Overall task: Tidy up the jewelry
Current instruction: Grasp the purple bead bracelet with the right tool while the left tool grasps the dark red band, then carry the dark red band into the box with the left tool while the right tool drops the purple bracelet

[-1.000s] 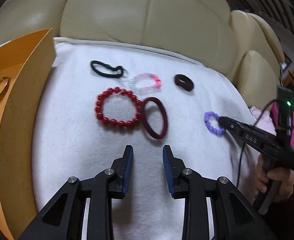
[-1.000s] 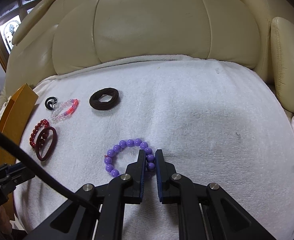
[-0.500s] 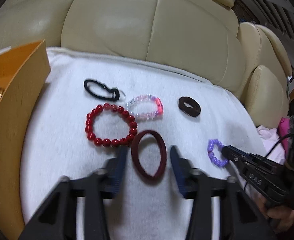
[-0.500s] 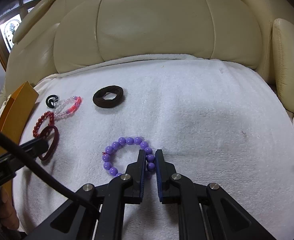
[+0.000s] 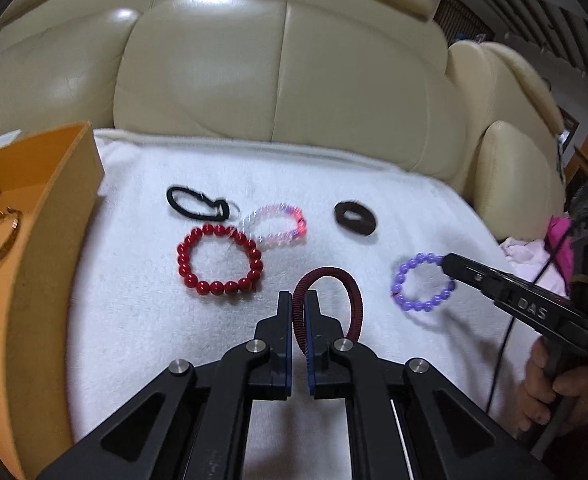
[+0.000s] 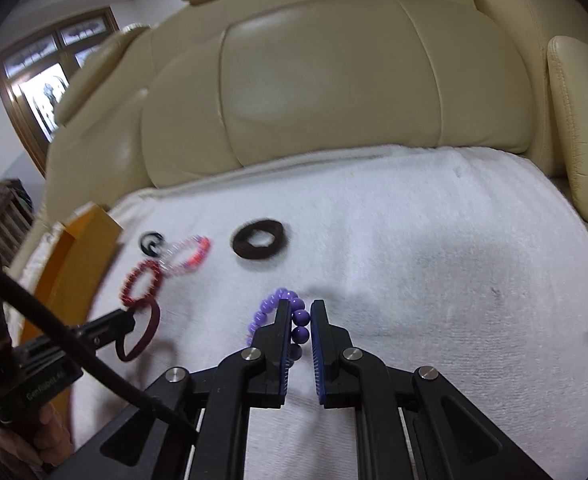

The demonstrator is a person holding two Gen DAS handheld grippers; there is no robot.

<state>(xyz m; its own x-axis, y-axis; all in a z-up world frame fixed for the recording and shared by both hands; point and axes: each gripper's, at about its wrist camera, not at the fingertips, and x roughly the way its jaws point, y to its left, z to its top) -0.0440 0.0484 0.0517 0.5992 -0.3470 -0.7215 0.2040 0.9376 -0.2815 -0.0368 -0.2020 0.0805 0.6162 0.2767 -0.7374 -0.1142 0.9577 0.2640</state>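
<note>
The orange box point(image 5: 42, 208) stands at the left edge of the white towel point(image 5: 134, 320), nearer to the left gripper point(image 5: 304, 312) than to the right one, so I judge the left load will go in first. The left gripper is almost closed on the near-left side of the dark red hair band point(image 5: 351, 292), whose loop extends forward and to the right. The right gripper point(image 6: 301, 320) is narrowly open, only as wide as one bead, and pinches the purple bead bracelet point(image 6: 272, 306), which seems lifted a little from the towel. A gold bangle point(image 5: 0, 236) lies already in the box, and the red bead bracelet point(image 5: 218, 258) rests between.
</note>
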